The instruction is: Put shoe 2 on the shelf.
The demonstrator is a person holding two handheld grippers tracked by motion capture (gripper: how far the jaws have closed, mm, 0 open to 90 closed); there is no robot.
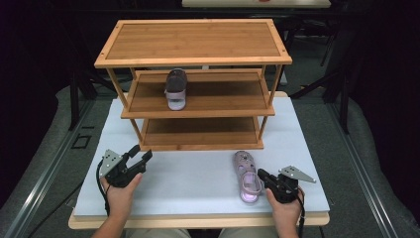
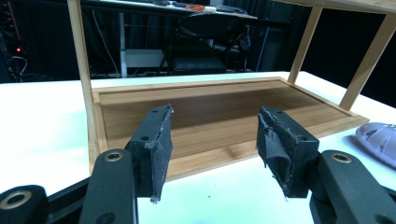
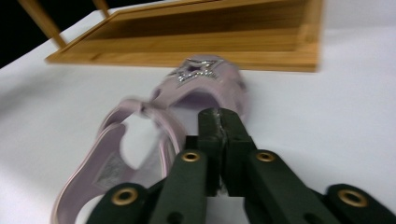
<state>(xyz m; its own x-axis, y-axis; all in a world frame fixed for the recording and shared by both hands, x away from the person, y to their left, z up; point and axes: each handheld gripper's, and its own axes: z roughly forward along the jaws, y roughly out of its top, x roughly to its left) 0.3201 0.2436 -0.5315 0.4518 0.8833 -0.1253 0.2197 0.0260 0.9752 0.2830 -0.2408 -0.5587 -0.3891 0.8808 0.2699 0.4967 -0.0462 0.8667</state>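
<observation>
High view: a rack (image 1: 193,42) of three shelves stands on the table (image 1: 198,188). One sandal (image 1: 246,176) lies loose on the table, at 5 o'clock from the rack. A second sandal (image 1: 176,89) sits on the middle shelf. The left gripper (image 1: 140,152) rests at 7 o'clock from the rack, jaws apart and empty. The right gripper (image 1: 261,174) sits at 3 o'clock of the loose sandal, against its side.

Left gripper view: the jaws of the left gripper (image 2: 215,140) stand wide with nothing between them. The bottom shelf (image 2: 210,107) lies ahead, bare. The loose sandal's toe (image 2: 378,140) shows at 3 o'clock.

Right gripper view: the jaws of the right gripper (image 3: 219,122) are together, tips at the sandal's (image 3: 201,84) side edge. It cannot be told whether any of the edge is caught between the pads. The rack (image 3: 210,46) lies at 12 o'clock beyond the toe.

Risks, as judged:
- If the pads hold nothing or only a sliver, a lift would leave the sandal behind or drop it.
- A thin pinch on one side would let the sandal swing and strike the rack's front rail.
- Shut jaws pushed forward would shove the sandal across the table.

Count: sandals, two; racks, one; shelves, three; grippers, two.
</observation>
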